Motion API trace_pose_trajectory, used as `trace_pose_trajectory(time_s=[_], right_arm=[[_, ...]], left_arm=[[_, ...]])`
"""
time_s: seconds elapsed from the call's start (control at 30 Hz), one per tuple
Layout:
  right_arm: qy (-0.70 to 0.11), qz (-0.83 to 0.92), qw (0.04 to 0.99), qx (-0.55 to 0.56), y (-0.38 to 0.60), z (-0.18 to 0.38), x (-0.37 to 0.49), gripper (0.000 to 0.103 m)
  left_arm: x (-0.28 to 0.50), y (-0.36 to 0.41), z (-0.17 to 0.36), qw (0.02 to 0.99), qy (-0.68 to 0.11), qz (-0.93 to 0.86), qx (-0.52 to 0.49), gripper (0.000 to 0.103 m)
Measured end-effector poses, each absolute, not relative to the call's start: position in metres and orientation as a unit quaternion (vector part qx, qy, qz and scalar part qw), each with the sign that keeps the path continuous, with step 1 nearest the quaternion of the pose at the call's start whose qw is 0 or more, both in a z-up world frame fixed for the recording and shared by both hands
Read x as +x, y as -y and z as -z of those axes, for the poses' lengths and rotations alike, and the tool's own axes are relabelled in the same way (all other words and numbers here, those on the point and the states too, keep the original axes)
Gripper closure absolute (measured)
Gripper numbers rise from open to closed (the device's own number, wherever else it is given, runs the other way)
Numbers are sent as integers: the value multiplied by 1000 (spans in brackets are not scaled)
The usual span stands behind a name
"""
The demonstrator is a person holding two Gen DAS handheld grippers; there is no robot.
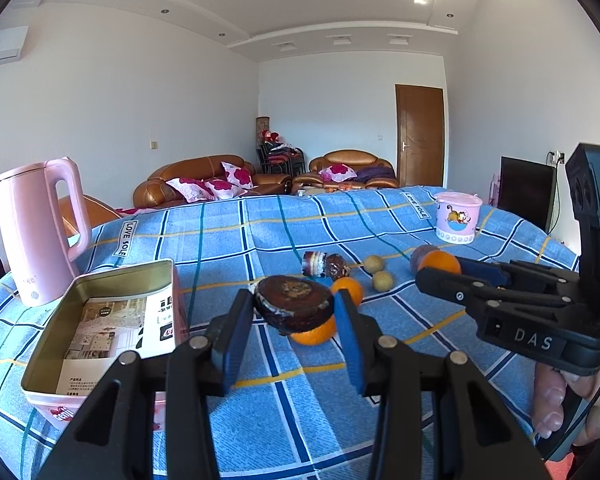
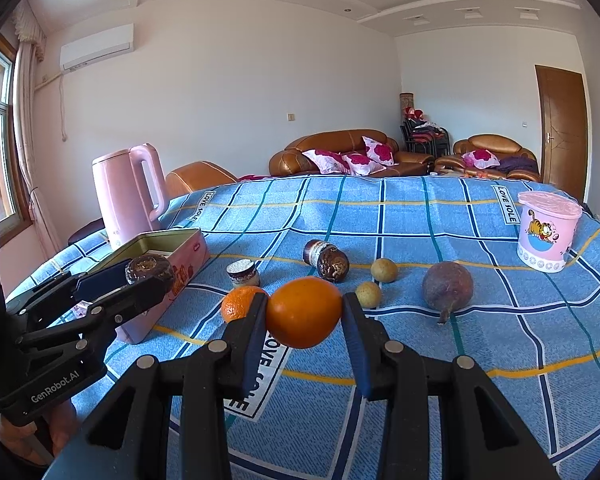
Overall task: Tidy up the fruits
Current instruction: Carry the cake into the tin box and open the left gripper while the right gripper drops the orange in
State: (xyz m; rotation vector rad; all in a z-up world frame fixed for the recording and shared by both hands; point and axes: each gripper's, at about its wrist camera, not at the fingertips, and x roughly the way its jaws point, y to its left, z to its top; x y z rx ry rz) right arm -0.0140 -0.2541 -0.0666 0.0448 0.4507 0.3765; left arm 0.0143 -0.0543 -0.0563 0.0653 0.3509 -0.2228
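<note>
Left wrist view: left hand-held gripper (image 1: 294, 312) clamped on a dark brown, flattened fruit (image 1: 294, 308) with a crusty, dried-looking top, held above the blue checked table (image 1: 260, 420) cloth, right of the open pink tin (image 1: 100, 320). A small orange (image 1: 315, 334) lies partly hidden below it. Right hand-held gripper (image 1: 440, 270) seen side-on at right, closed on an orange (image 1: 439, 262). Pink kettle (image 1: 40, 232) stands behind the tin.

Right wrist view: right hand-held gripper (image 2: 305, 312) grips the large orange (image 2: 304, 312) by its sides, lifted clear of the cloth; skin smooth, bright, unblemished. Still on the table: a mandarin (image 2: 239, 303), two small yellowish round fruits (image 2: 369, 294), a purplish fruit with a stalk (image 2: 447, 287), two dark jar-like items (image 2: 327, 261). Left hand-held gripper (image 2: 148, 270) holds its dark fruit at the tin's (image 2: 188, 256) rim.

Risks, as judged: the orange is round and slick, pads touch only two narrow points, so it may roll out. The dark fruit looks soft; a hard squeeze could crush it. A careless swing might knock the loose fruit
</note>
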Motion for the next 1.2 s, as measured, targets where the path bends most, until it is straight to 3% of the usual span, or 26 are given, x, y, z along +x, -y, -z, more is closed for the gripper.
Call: trace_pose_trajectory(time_s=[0.77, 1.2], right_arm=[[-181, -170, 969, -16, 242, 57, -34, 64], [-180, -235, 955, -14, 206, 15, -26, 64]], left_arm=[[0, 49, 45, 983, -151, 94, 37, 59], [11, -22, 23, 987, -161, 15, -7, 59]])
